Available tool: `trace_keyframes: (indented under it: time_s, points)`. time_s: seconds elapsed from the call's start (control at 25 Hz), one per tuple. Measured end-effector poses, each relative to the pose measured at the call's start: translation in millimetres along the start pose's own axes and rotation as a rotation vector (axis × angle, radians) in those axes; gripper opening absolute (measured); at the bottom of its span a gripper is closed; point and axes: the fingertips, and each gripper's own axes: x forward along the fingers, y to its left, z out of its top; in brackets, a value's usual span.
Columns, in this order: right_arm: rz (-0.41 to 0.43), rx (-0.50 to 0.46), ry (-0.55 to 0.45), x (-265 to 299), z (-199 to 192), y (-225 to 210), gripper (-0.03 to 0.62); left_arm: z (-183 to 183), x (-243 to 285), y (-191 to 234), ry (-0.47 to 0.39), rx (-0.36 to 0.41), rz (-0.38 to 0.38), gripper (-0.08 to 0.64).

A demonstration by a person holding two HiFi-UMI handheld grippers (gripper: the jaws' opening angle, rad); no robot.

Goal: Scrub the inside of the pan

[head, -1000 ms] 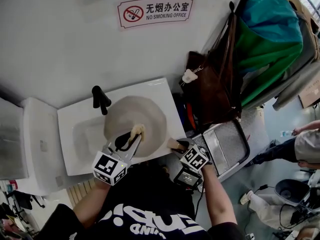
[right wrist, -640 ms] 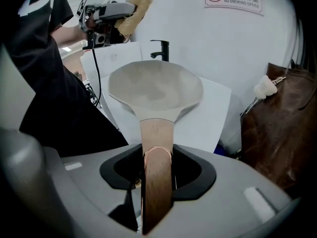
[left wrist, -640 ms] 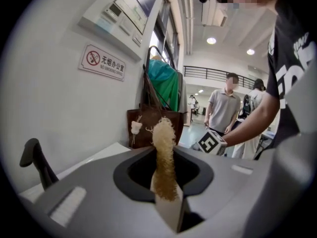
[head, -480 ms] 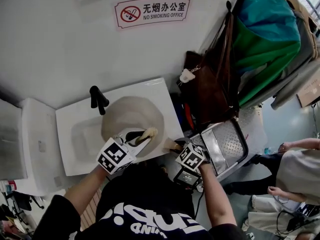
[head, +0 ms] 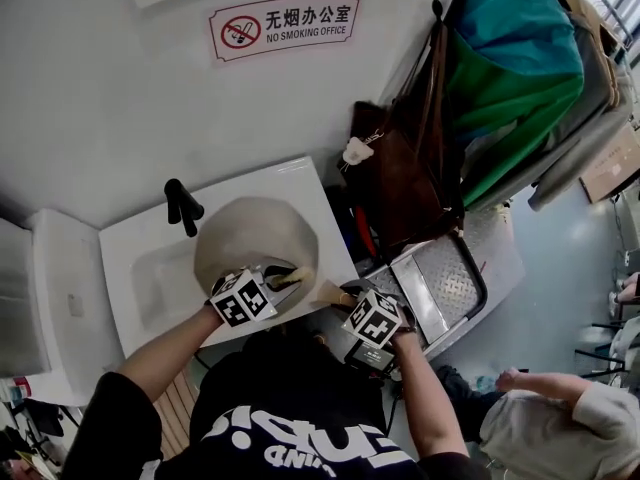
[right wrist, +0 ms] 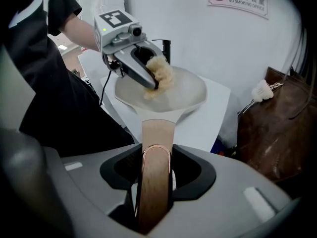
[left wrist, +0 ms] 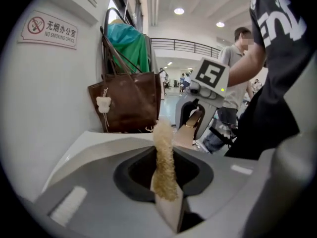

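Head view is showing a person leaning over a white sink (head: 135,268) set against a white wall. The left gripper (head: 276,279) is reaching in from the lower left, and the right gripper (head: 352,296) is sitting just beside it on the right. A beige pan (head: 250,236) is lying over the sink basin, with a black faucet (head: 180,206) standing just behind its left edge.

Left gripper view is showing that gripper's jaws pressing together on a pale, rough scrubber (left wrist: 163,165), which is sticking out past the jaw tips. In the right gripper view the scrubber is lying inside the pan, against the inner wall on the side nearest the handle.

Right gripper view is also showing its own jaws clamping on the pan's wooden handle (right wrist: 156,175). The handle is running straight away from the camera to the pan bowl, so the pan is sitting directly ahead of this gripper, with the left gripper coming down into it from the upper left.

A no-smoking sign (head: 283,25) is hanging on the wall above the sink. A brown bag (head: 398,183) is hanging to the right of the sink, with green and teal fabric (head: 515,78) bunching behind it.
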Motion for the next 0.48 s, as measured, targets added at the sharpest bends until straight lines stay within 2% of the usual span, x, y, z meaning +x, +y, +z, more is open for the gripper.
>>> trace_keyframes:
  time_s: [0.28,0.48]
  points:
    - [-0.006,0.036,-0.004,-6.0,-2.2,7.1,0.175,-7.8,32.3,-11.9,-0.025,0.053,-0.059,0.064]
    - [-0.008,0.043,0.021,-5.0,-4.6,8.3,0.176,-10.7,42.6,-9.9,-0.038,0.057,-0.076,0.064]
